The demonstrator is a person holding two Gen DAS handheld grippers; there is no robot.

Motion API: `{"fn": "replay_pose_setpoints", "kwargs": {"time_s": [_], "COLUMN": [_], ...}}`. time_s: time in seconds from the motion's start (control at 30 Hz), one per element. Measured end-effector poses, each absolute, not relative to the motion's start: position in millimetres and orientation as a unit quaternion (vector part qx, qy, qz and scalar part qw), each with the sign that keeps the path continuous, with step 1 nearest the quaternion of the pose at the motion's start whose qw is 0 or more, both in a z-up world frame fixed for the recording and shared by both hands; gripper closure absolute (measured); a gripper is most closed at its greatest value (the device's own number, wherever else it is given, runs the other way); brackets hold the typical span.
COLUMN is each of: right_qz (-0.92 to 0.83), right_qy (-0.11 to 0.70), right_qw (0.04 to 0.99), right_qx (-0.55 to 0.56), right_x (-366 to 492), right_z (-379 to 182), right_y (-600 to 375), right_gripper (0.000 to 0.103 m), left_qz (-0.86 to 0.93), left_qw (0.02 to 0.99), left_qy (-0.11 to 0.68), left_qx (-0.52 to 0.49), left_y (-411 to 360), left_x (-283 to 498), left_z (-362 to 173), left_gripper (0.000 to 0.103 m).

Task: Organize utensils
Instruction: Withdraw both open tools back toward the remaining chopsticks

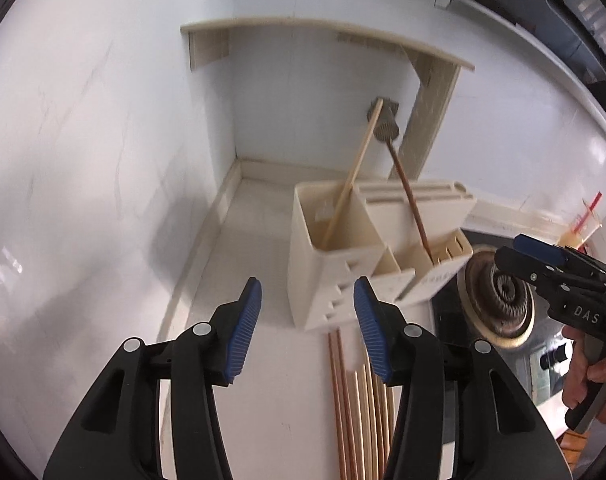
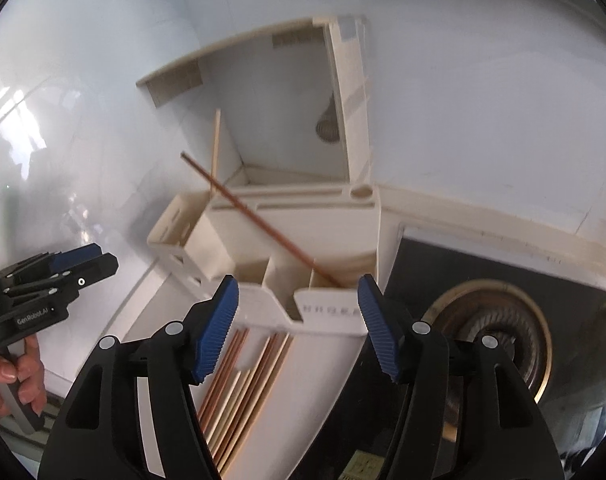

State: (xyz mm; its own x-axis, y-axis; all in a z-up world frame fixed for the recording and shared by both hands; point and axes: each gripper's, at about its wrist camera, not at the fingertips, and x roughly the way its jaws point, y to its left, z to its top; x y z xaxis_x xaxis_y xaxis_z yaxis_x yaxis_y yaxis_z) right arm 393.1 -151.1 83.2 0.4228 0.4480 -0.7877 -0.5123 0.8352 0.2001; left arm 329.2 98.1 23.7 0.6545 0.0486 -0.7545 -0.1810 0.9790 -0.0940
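- Two chopsticks already stand in the cream holder (image 1: 343,264): a pale chopstick (image 1: 353,178) in the large compartment at its 9 o'clock side, and a dark chopstick (image 1: 413,204) in a small slot at its 3 o'clock side (both lean back toward the wall).
- The rest of the job lies flat: a bunch of loose chopsticks (image 1: 361,408), some coppery and some pale, rests on the tabletop (image 1: 263,360) just at 6 o'clock of the holder, their far ends reaching its front wall.
- By my judgement the sorting is at an early stage, two sticks placed and well more than that left (the exact count is hard to read, since the sticks overlap).
- It looks as if colours go to separate compartments, so the loose bunch probably needs splitting the same way.
- The left tongs (image 1: 307,330) hang released above the near end of the bunch, jaws apart with nothing between the blue pads.
- The right tongs (image 2: 299,328) are likewise released and empty, poised over the holder's front edge with the loose sticks below them at 7 o'clock.
- Farther out, a gas burner (image 2: 491,336) sits at 3 o'clock of the holder (near it, not touching), and a corner shelf (image 1: 323,28) juts from the wall at 12 o'clock.
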Motion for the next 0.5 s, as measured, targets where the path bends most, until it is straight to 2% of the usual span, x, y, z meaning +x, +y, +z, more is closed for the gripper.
{"fn": "replay_pose_setpoints", "kwargs": {"time_s": [0.5], "right_qz": [0.270], "right_qy": [0.524], "right_qw": [0.806], "right_qx": [-0.048], "right_x": [370], "right_z": [51], "right_y": [-149], "right_gripper": [0.041], "left_qz": [0.044], "left_qw": [0.884], "left_qy": [0.457], "left_qx": [-0.085], "left_y": [97], "left_x": [304], "left_z": [-10], "left_gripper": [0.055]}}
